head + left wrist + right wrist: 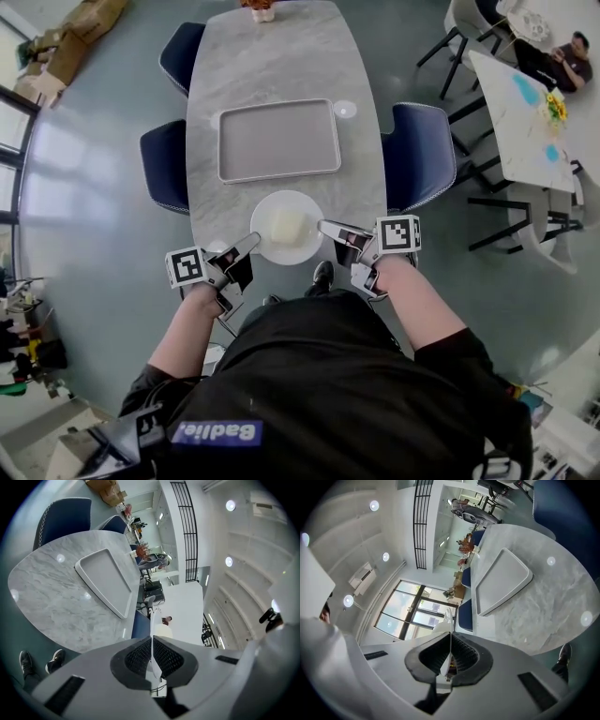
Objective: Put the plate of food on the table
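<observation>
A white plate (287,228) with a pale block of food (288,225) hangs over the near end of the grey marble table (281,56). I cannot tell whether it rests on the tabletop. My left gripper (249,244) is shut on the plate's left rim, and my right gripper (326,229) is shut on its right rim. In the left gripper view the rim shows as a thin white edge (153,654) pinched between the ribbed pads. The right gripper view shows the same thin plate edge (449,645) clamped between its pads.
An empty grey tray (278,141) lies mid-table beyond the plate, with a small white disc (345,110) at its right. Blue chairs stand at the left (167,164) and right (418,155) of the table. A second white table (520,112) is at far right.
</observation>
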